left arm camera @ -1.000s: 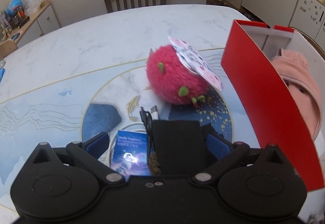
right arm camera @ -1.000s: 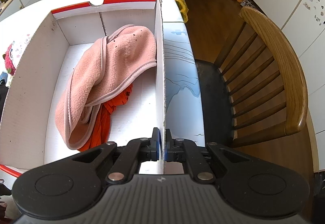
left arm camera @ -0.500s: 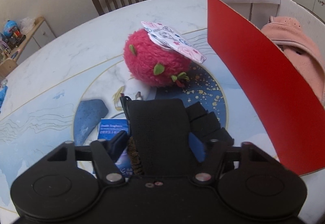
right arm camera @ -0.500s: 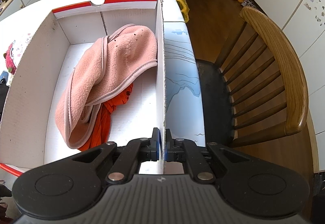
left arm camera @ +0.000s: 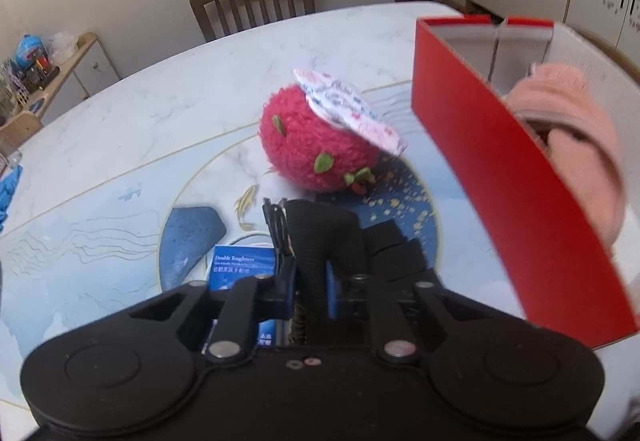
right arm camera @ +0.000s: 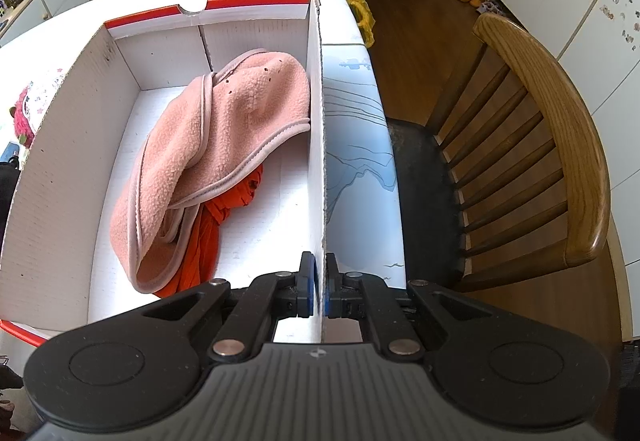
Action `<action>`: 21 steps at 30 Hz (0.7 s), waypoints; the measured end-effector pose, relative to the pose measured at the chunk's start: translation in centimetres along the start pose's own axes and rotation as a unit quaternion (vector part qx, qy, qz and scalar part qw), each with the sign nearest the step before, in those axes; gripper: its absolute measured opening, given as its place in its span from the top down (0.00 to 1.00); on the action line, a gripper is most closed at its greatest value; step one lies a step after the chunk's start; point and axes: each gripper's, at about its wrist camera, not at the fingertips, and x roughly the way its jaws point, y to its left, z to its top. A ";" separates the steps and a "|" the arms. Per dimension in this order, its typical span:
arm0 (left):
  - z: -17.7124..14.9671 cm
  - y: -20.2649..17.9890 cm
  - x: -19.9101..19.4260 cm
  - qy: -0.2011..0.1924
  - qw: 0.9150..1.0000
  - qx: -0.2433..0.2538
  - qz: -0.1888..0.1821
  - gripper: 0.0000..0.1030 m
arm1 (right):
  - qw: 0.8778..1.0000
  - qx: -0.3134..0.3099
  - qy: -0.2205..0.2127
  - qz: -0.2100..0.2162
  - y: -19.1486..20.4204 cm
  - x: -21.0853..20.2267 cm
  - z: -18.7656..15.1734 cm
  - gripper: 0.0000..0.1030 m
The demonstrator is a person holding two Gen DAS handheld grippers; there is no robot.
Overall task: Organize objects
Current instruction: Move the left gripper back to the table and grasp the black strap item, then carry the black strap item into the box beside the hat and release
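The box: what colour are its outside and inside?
The box is red outside, seen best from the left wrist; its inside is white.

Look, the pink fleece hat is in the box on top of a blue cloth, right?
Not quite: the cloth under the pink fleece hat is orange, not blue. The right wrist view shows both inside the box.

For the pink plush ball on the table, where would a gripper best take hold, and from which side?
Grip the plush ball across its round fuzzy body, low on the side facing the left wrist camera. Probably come from above and from that near side: a printed packet lies tilted on its top right, and the red box stands close on its right, so those sides look crowded. The soft pile should compress under the pads.
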 end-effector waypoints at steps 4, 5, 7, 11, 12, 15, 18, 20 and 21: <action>0.5 0.3 -1.6 -0.016 1.000 -0.003 -0.022 0.92 | 1.000 0.001 -0.002 0.003 -0.1 0.0 -0.1 0.96; 0.6 0.3 -2.0 -0.018 1.000 -0.002 -0.025 0.92 | 1.000 0.001 -0.002 0.004 -0.1 0.0 -0.1 0.96; 1.1 0.3 -2.8 -0.020 0.999 -0.009 -0.040 0.92 | 1.000 0.000 -0.003 0.005 -0.2 0.1 -0.1 0.96; 2.7 0.7 -4.8 -0.034 0.997 -0.021 -0.072 0.92 | 1.000 -0.001 -0.004 0.007 -0.3 0.1 -0.1 0.96; 3.2 0.8 -5.4 -0.039 0.996 -0.025 -0.078 0.92 | 1.000 -0.001 -0.004 0.007 -0.3 0.1 -0.1 0.96; 5.3 0.9 -7.1 -0.056 0.993 -0.029 -0.101 0.92 | 1.000 -0.004 -0.005 0.009 -0.3 0.1 -0.2 0.96; 7.4 0.4 -8.9 -0.084 0.990 -0.020 -0.112 0.92 | 1.000 -0.003 -0.005 0.010 -0.3 0.1 -0.1 0.96; 8.8 -0.1 -10.0 -0.101 0.987 -0.018 -0.123 0.92 | 1.000 -0.005 -0.005 0.010 -0.3 0.1 -0.2 0.96; 9.3 -0.5 -10.3 -0.107 0.986 -0.016 -0.128 0.92 | 1.000 -0.005 -0.006 0.011 -0.3 0.1 -0.2 0.96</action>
